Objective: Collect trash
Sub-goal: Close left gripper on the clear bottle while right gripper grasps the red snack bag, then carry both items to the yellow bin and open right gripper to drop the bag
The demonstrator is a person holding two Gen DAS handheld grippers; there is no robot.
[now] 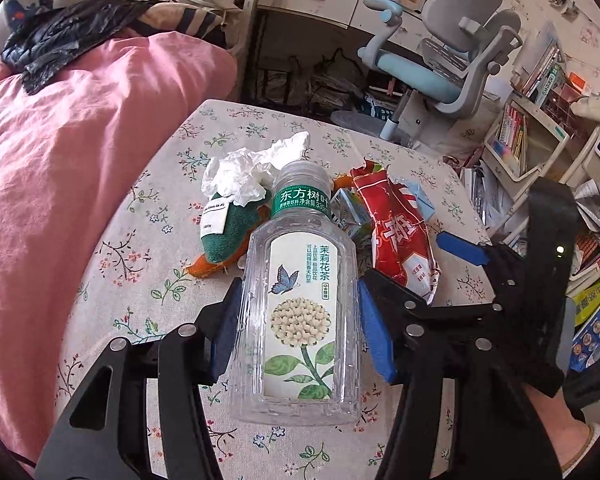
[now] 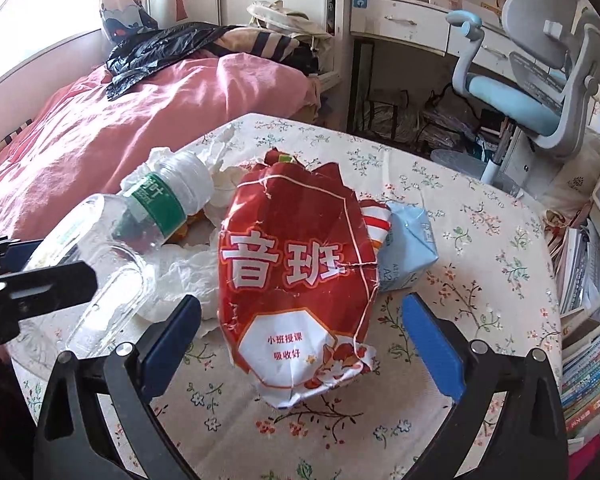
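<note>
From the left wrist we see our left gripper (image 1: 296,320) clamped on the clear bottle (image 1: 296,312), one blue pad on each flank. Its long axis runs straight out between the fingers (image 1: 374,332), cap end away from us, base toward the camera. It appears raised a little off the floral desk (image 1: 140,240). It looks empty, with a green neck band and a flower label. Beyond it lie the crumpled tissue (image 1: 248,168) and the red wrapper (image 1: 400,236).

From the right wrist, our right gripper (image 2: 300,320) has its fingers (image 2: 432,344) wide apart, holding nothing. The red wrapper (image 2: 300,272) lies dead ahead in the gap, its long axis pointing away from us, so this hand is the nearer one. It is torn and creased, red with white lettering. A pale blue carton (image 2: 410,244) touches its right edge.
</note>
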